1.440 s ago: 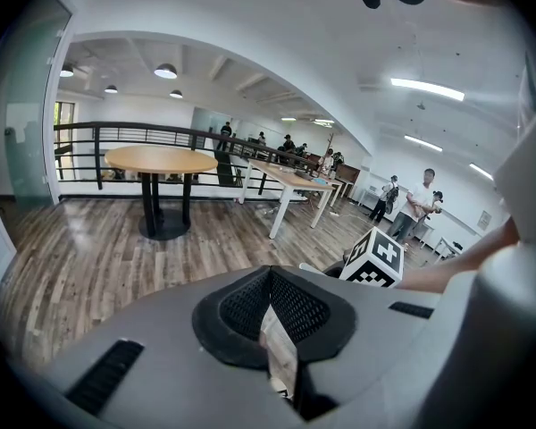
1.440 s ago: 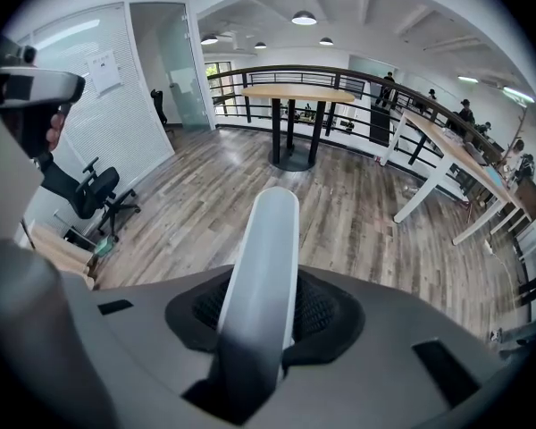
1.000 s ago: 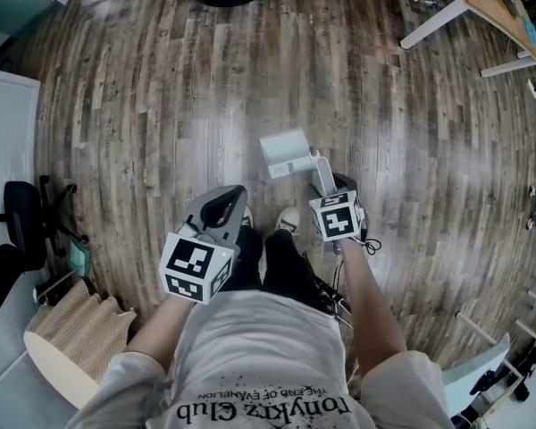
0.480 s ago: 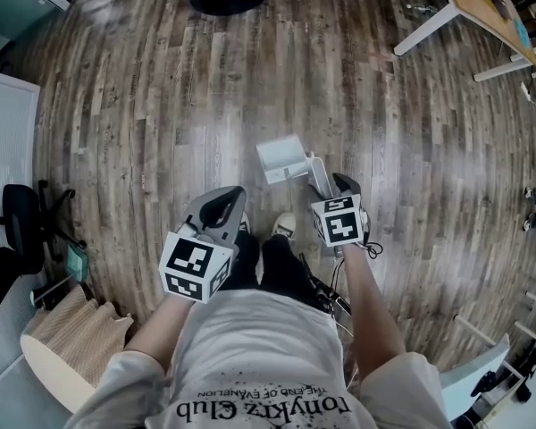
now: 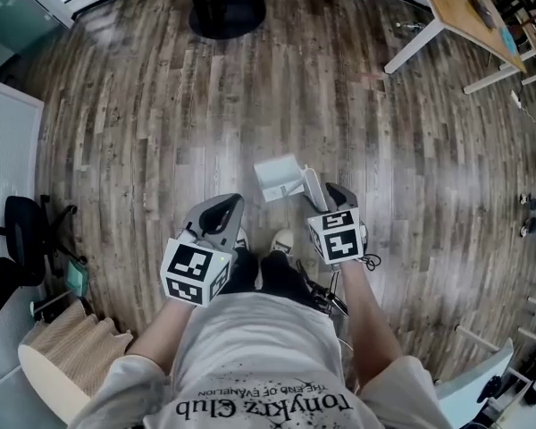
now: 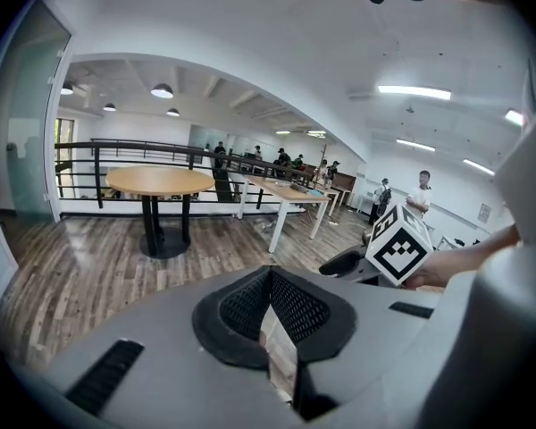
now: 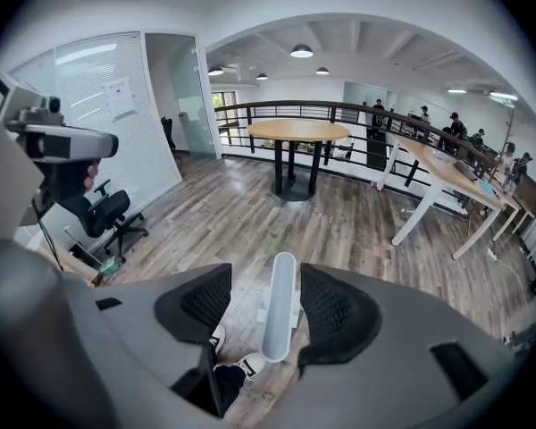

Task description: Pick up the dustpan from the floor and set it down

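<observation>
the right gripper (image 7: 265, 275) has its jaws wide apart, having just been opening. the white dustpan handle (image 7: 280, 320) stands between them, close to one pad and clear of the other. below is a shoe (image 7: 248, 365) on the wood floor (image 7: 339, 222), with a round table (image 7: 297, 131) beyond.

White dustpan (image 5: 280, 178) — handle (image 5: 312, 189) upward
</observation>
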Action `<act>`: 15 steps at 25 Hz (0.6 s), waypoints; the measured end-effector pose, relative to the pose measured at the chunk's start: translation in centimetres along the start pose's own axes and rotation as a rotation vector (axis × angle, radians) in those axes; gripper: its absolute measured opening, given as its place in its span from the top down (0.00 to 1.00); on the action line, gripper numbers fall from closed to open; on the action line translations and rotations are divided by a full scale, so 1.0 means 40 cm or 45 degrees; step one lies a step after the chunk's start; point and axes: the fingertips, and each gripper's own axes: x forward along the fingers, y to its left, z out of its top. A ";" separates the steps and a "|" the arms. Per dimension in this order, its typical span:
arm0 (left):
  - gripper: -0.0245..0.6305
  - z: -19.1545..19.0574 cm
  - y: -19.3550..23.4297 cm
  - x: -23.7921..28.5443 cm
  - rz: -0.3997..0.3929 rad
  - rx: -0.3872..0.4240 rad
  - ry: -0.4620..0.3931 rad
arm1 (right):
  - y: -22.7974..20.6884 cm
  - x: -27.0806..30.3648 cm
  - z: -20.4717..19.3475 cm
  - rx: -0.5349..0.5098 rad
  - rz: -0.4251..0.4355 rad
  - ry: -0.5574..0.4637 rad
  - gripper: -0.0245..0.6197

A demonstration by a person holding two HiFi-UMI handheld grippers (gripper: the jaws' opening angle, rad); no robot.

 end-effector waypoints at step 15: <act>0.93 0.033 -0.074 -0.067 -0.032 0.065 -0.061 | 0.072 -0.225 0.059 0.021 -0.051 -0.185 0.85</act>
